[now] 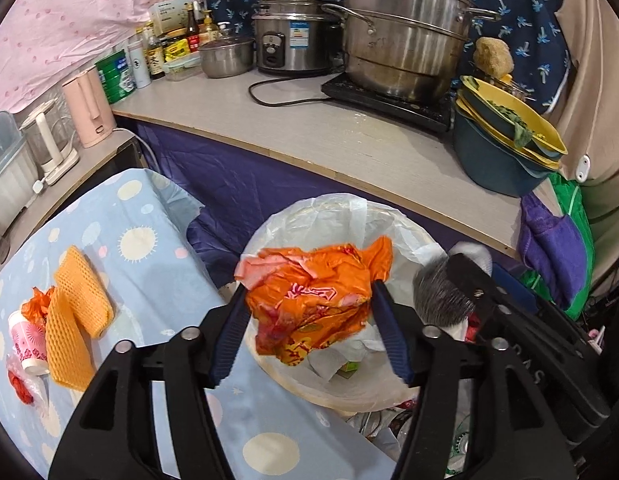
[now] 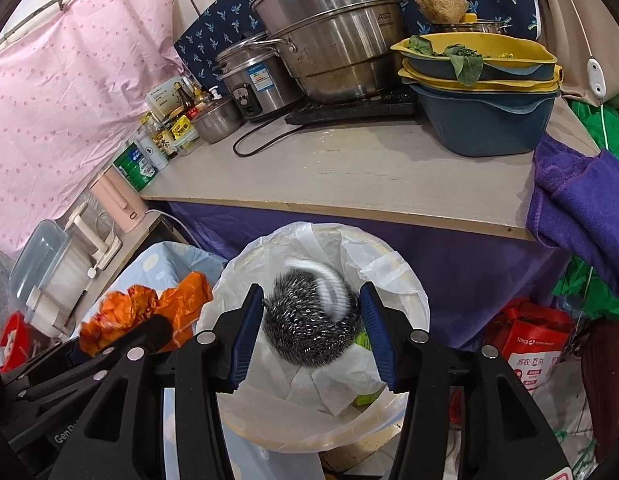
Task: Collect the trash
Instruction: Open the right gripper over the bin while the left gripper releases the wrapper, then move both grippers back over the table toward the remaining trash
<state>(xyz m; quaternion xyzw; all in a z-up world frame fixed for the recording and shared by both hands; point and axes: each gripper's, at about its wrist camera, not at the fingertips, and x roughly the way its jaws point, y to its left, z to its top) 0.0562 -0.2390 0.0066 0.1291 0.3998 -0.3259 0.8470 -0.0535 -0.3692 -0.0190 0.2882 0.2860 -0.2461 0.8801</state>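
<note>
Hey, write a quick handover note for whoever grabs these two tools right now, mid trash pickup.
Left tool: orange plastic bag between its fingers over the lined bin; it touches both pads, grip unclear.
Right tool: open over the bin; grey scouring ball blurred, apparently dropping in.
Done: tissues and a green carton already in the bin.
Left: foam nets, paper cup and red scraps on the blue tablecloth.

Black claw (image 1: 307,330), blue ribbed pads (image 2: 246,342)

Both wrist views close, angled down, sharing bin (image 1: 349,216) (image 2: 393,264)
</note>
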